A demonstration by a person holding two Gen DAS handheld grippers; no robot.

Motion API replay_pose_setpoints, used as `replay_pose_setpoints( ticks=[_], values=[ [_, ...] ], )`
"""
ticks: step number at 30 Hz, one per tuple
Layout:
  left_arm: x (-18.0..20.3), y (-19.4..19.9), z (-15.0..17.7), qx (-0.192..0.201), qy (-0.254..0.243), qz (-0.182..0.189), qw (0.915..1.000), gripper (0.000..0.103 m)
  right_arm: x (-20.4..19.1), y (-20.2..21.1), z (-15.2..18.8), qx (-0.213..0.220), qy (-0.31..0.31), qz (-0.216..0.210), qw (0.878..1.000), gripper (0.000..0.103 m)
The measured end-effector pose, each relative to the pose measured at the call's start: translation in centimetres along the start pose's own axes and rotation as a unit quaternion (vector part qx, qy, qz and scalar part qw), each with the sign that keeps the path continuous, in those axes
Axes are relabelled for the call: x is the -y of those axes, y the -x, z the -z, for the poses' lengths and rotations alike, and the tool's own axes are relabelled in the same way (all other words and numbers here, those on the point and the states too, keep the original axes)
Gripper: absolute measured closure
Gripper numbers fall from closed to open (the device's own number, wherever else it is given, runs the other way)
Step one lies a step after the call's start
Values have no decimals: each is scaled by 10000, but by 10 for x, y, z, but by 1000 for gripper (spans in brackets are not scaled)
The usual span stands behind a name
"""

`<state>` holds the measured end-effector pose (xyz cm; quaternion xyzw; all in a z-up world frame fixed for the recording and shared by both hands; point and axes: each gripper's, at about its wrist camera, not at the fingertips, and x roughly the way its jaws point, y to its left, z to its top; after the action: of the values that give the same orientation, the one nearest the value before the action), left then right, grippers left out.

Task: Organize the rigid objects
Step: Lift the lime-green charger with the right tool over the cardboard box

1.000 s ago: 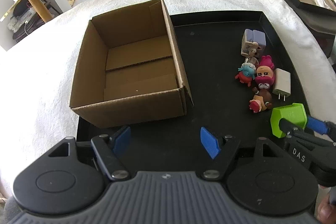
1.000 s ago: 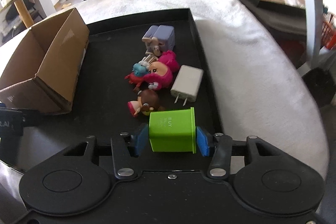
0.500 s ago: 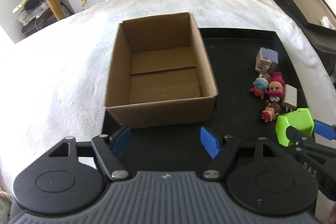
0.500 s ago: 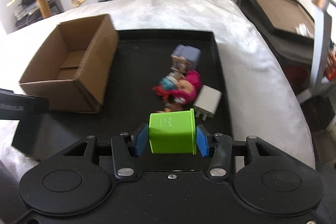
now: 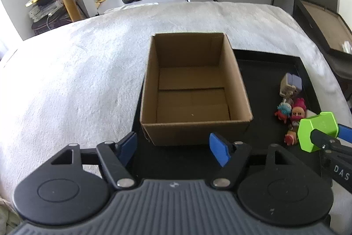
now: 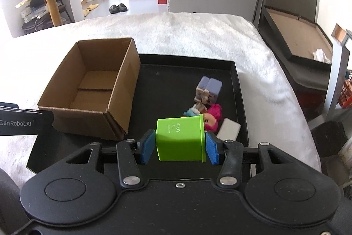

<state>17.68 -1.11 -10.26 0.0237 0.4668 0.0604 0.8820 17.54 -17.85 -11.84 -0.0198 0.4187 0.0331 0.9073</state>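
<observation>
- Between our right gripper's blue pads sat the green plastic cup, clamped on its sides and carried on its side above the black tray.
- Our left gripper stood wide with nothing between its pads, though its jaws had just been closing a little, and it hovered before the cardboard box.
- We judged the smooth cup could slip or twist from the pads, or clip the box's near wall if we carried it in too low.
- Inside, the box showed only its bare bottom flaps.
- On the tray the toy figures, a lilac block and a white charger lay clustered beside the box.
</observation>
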Motion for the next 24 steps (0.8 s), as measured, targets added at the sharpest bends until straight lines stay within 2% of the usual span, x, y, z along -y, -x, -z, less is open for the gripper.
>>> replay_pose_setpoints(
  ticks=[8, 24],
  values=[
    [-21, -8, -7, 25, 322, 80, 9994, 41, -14, 0, -16, 67, 91, -3, 9999, 55],
    [-41, -36, -18, 168, 867, 180, 9959, 50, -52, -9, -50, 291, 404, -149, 9986, 55]
  ],
)
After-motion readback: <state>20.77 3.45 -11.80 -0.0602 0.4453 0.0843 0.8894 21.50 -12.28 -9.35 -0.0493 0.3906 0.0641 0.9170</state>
